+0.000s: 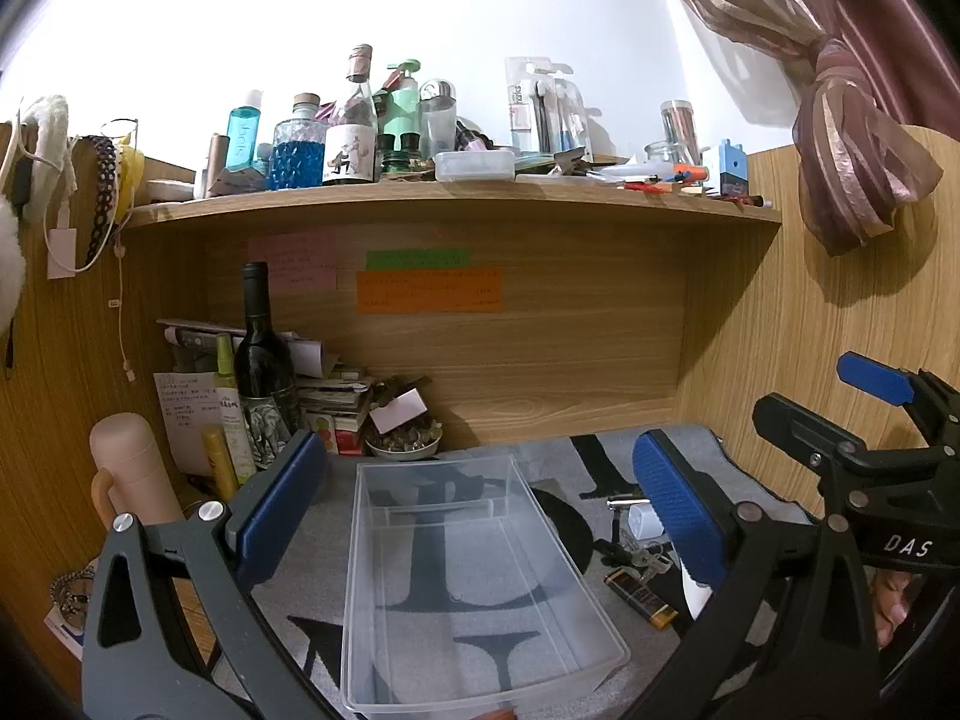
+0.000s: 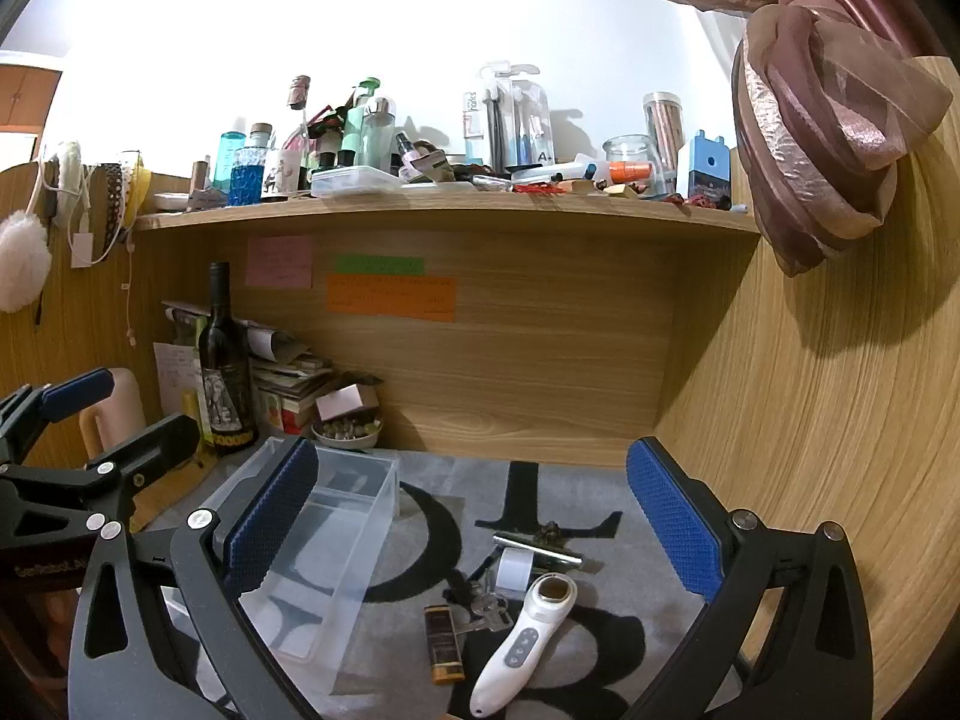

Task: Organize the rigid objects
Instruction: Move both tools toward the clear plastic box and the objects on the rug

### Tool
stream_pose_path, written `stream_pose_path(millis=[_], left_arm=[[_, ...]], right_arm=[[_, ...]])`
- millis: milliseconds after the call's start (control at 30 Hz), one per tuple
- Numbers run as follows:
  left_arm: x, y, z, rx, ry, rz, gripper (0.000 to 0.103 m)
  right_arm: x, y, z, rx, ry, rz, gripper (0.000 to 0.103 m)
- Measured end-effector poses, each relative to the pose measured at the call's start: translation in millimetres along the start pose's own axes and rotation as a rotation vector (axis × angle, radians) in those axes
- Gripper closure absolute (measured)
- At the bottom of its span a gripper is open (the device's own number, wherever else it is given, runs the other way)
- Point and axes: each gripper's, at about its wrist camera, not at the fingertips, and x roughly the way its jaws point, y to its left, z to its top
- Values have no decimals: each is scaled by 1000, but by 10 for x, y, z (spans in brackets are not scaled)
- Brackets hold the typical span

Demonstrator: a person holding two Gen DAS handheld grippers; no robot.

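A clear plastic bin (image 1: 474, 576) lies empty on the grey mat, between the fingers of my open left gripper (image 1: 480, 504); it also shows in the right wrist view (image 2: 312, 546). To its right lie a white handheld device (image 2: 522, 636), a brown lighter (image 2: 443, 642), a bunch of keys (image 2: 486, 606), a white tape roll (image 2: 515, 570) and a metal clip (image 2: 540, 543). My right gripper (image 2: 474, 516) is open and empty above these items. The lighter (image 1: 642, 597) also shows in the left wrist view.
A wine bottle (image 1: 261, 360), a pink flask (image 1: 129, 474), stacked books (image 1: 336, 402) and a bowl of small items (image 1: 405, 444) crowd the back left. A wooden shelf (image 1: 456, 204) full of bottles hangs above. A wooden wall (image 2: 840, 420) is at the right.
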Motion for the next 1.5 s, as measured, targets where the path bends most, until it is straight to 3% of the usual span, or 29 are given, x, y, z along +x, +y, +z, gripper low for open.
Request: stream_pose_path(millis=[1100, 1233, 1367, 1500], left_arm=[[46, 38, -50, -41, 15, -19, 0], [140, 110, -69, -57, 44, -57, 0], [330, 240, -89, -58, 124, -121, 0], [539, 482, -145, -83, 210, -107, 0]], right_arm=[[14, 70, 2, -12, 8, 6, 0], [89, 75, -14, -2, 25, 25, 0], [228, 69, -54, 0, 59, 35, 0], [390, 11, -130, 13, 84, -1, 1]])
